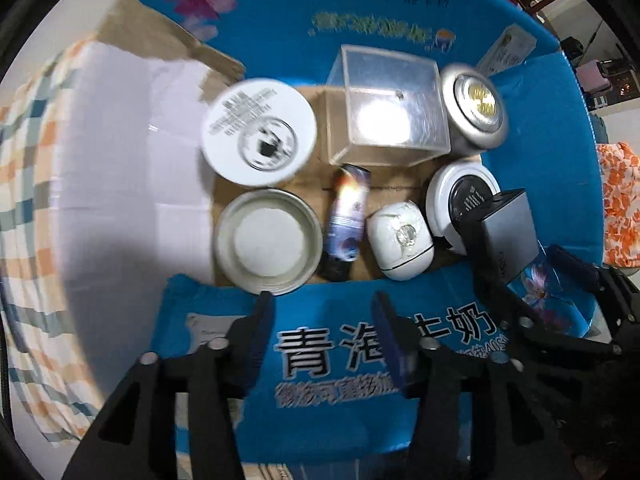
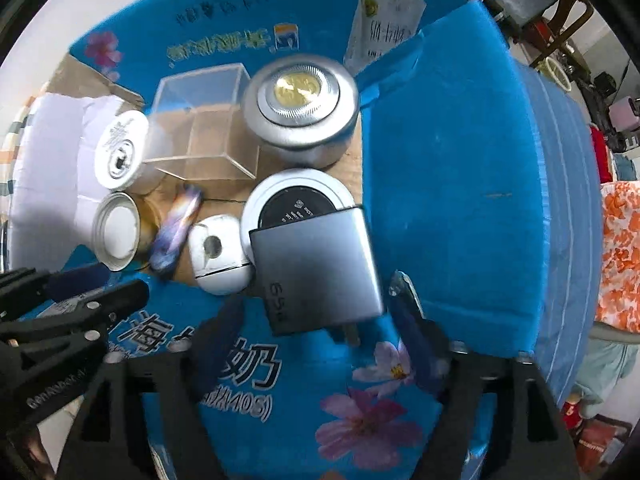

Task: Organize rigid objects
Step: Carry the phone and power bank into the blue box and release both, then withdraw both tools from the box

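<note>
Fingers of my right gripper [image 2: 320, 312] look clamped on a grey charger [image 2: 316, 268], though blur hides the contact; it reads "65W", I think. My left gripper [image 1: 322, 320] hangs spread and empty above the blue box [image 1: 580, 168], whose flap reads "青海…奶". Charger hovers over a black-topped white tin [image 2: 296, 204], beside a silver tin [image 2: 302, 112].

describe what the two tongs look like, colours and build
Both tongs are black plastic scissor-style frames with triangular cut-outs and silver round bolt heads at the joints. The left tongs have dark blue ribbed pads on the fingers. The right tongs have similar dark blue pads, and white lettering shows on the left frame.
</note>
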`<state>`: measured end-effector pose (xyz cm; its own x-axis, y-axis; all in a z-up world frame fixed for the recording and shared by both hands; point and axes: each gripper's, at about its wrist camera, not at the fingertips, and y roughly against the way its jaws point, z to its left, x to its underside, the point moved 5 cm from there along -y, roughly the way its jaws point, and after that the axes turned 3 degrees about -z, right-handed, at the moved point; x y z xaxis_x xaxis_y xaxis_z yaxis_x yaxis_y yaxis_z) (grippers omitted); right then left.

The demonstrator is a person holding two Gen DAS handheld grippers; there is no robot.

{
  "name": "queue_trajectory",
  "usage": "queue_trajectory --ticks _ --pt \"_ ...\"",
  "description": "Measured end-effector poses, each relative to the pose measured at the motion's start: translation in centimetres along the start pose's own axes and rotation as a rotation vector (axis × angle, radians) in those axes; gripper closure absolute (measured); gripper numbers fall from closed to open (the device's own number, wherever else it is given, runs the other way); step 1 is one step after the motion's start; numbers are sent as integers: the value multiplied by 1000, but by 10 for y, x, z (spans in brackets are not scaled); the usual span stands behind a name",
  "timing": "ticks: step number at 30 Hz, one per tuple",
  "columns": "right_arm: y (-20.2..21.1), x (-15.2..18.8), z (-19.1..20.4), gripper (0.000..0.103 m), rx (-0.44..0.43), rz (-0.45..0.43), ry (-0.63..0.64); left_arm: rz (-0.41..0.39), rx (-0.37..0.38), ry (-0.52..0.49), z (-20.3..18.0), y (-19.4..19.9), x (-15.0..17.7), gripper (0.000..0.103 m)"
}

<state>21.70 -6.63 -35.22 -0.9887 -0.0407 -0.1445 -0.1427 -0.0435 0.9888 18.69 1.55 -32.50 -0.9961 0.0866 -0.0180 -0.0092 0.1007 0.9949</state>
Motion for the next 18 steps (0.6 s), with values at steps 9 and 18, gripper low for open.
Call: queue_trajectory --ticks 9,18 --pt "72 3 -5 8 34 -143 18 -124 -25 33 12 68 15 6" --pt "168 19 -10 8 6 -253 -58 -330 -84 35 7 157 27 2"
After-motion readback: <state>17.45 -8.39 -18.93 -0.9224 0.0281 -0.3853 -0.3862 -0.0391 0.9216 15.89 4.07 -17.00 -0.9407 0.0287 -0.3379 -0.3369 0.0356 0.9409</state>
